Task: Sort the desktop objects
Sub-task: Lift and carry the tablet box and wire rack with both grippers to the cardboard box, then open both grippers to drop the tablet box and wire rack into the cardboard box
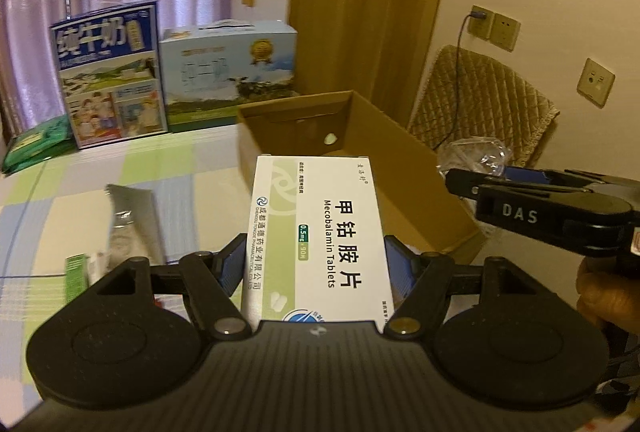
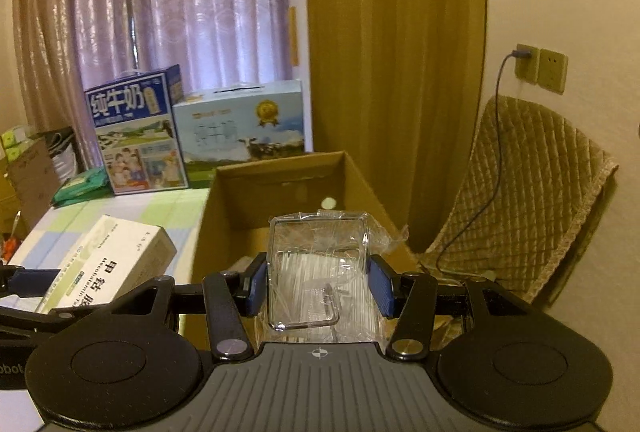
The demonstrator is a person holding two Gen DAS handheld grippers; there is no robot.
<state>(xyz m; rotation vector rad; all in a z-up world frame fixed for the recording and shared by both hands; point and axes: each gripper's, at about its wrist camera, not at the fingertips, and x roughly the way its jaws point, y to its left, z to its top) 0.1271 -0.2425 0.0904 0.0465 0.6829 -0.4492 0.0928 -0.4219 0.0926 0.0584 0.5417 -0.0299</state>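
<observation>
With the pill box (image 1: pixel 316 232) clamped in the left gripper (image 1: pixel 316 264) and the clear plastic case (image 2: pixel 318 272) clamped in the right gripper (image 2: pixel 318 290), both near the cardboard box (image 2: pixel 280 171), a collision at its rim could be caused.

- Dim, warm yellowish indoor light; daylight glows through the sheer curtain (image 2: pixel 180 11)
- Strong fisheye bending, dark vignetted corners
- Slight motion blur on the tabletop (image 1: pixel 120 171) clutter

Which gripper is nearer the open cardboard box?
Right. The right gripper, shut on the clear plastic case, is over the cardboard box; the left gripper, shut on the medicine box, sits beside it.
</observation>
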